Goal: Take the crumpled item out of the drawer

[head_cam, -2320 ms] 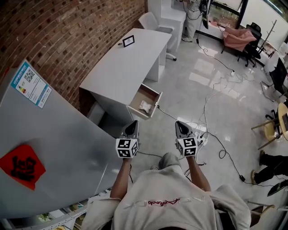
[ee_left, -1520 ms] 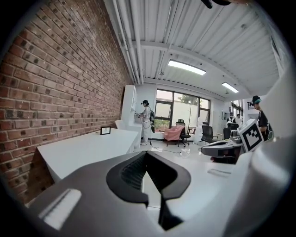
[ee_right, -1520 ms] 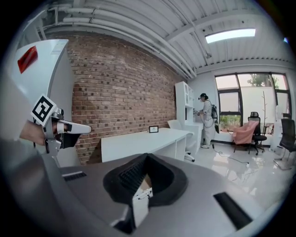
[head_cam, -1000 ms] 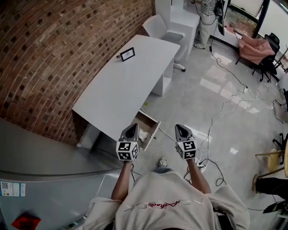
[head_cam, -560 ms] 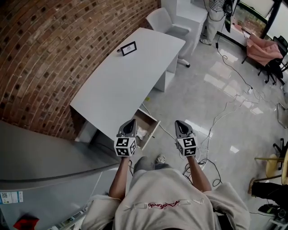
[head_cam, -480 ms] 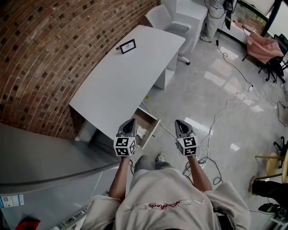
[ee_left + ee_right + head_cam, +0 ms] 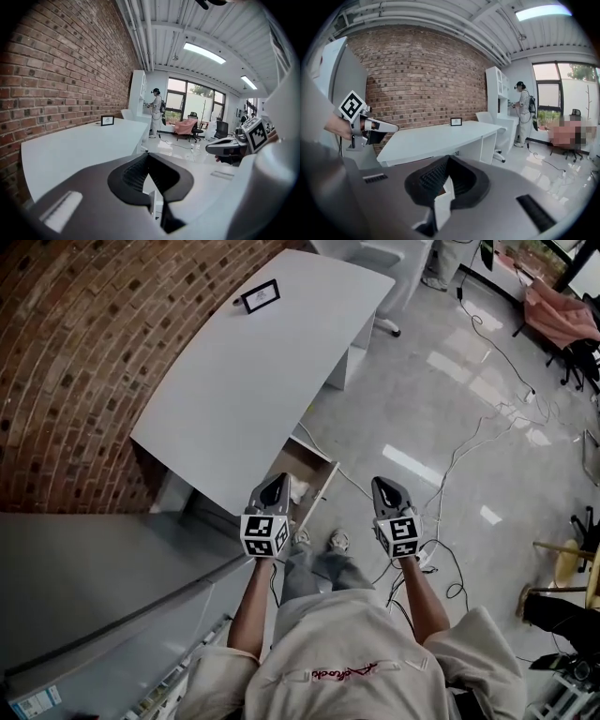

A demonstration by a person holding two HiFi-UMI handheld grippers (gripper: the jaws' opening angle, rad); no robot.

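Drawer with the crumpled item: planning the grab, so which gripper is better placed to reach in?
Probably left. The left gripper lines up with the open drawer, beside the crumpled item; the right gripper is off sideways over the floor.

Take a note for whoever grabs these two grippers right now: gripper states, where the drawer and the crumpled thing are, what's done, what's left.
The left gripper: jaws together, empty, raised in front of the drawer.
The right gripper: jaws together, empty, raised over the floor beside it.
The drawer is pulled open under the white desk.
The crumpled item, white, lies in the drawer, partly behind the left gripper in the head view.
Done: drawer open.
Left: lower one gripper in, open it, close on the crumpled item, lift it out.
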